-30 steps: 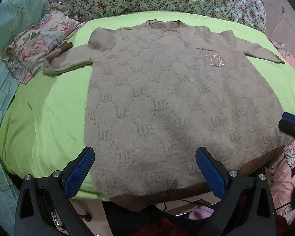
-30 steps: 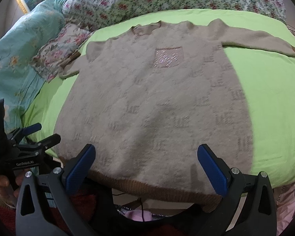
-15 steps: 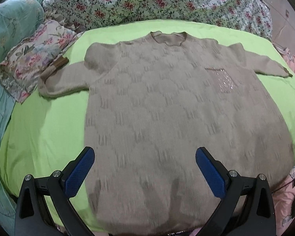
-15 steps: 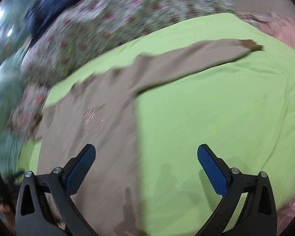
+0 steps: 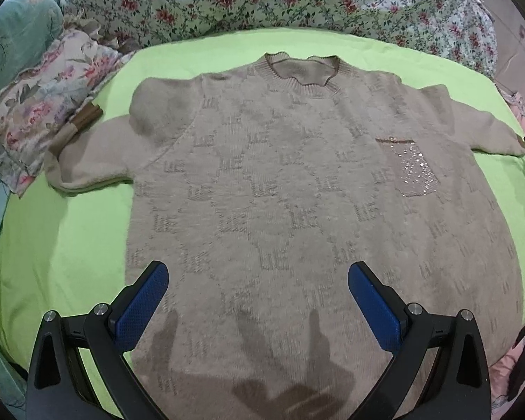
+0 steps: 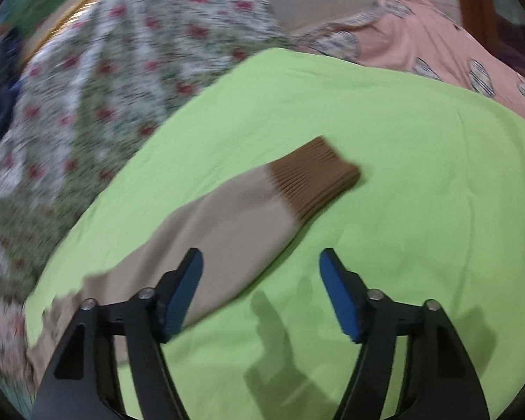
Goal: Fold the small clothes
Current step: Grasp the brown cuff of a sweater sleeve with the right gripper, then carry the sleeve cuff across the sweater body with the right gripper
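Left wrist view: left claw (image 5: 253,290) released, empty, now further over sweater (image 5: 297,192), which lies flat on green bed sheet (image 5: 63,245); hem gone from view. Floral pillow (image 5: 35,112) touches far-left cuff.

Right wrist view: swung from sweater body to right sleeve (image 6: 227,224). Right claw (image 6: 260,281) closing, nothing gripped yet; brown cuff (image 6: 315,178) beyond. Sleeve fold likely next. Pink cloth (image 6: 437,45) well clear.

My left wrist view looks steeply down over the whole sweater (image 5: 297,192) on the bed (image 5: 63,245); my right sits closer above its sleeve cuff (image 6: 315,178), sharing the green sheet.
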A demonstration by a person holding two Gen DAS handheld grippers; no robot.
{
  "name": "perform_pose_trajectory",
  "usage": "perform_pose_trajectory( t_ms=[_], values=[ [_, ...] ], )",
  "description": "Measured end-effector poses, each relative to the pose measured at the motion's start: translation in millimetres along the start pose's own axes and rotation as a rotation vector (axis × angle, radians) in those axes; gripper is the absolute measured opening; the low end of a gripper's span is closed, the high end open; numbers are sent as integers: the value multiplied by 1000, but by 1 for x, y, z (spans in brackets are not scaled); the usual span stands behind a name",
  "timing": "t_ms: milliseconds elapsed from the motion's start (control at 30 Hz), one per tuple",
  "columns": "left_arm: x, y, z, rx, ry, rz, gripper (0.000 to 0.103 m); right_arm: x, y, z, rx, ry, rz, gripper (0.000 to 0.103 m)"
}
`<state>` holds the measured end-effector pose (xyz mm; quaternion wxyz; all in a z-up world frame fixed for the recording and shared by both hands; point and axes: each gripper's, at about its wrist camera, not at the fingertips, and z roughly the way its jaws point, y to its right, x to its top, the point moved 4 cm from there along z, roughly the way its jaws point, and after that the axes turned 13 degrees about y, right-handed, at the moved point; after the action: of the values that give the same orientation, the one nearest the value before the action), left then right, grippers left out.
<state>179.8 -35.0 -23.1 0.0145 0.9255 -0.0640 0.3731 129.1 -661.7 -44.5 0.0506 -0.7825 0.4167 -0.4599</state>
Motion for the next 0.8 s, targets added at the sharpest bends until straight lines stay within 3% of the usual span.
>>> perform_pose_trajectory(
  t_ms=[33, 133, 200, 333, 467, 600, 800],
  values=[
    [0, 0, 3, -1, -6, -5, 103, 4, 9, 13, -21, -4, 12, 61],
    [1, -2, 8, 1, -8, -13, 103, 10, 24, 32, -48, 14, 46, 40],
    [1, -4, 11, 1, -6, -16, 103, 12, 18, 31, -20, 20, 55, 11],
    [-1, -8, 17, -4, -8, -29, 103, -5, -41, 9, 151, 39, -42, 9],
    [-6, -11, 22, -20, -14, -48, 103, -65, -130, -20, 386, 1, -141, 9],
    [-9, -19, 18, -27, 4, -61, 103, -148, -227, -51, 614, -144, -190, 9],
    [-6, -41, 11, -40, 39, -97, 103, -253, -356, -74, 803, -369, -250, 9]
  ],
)
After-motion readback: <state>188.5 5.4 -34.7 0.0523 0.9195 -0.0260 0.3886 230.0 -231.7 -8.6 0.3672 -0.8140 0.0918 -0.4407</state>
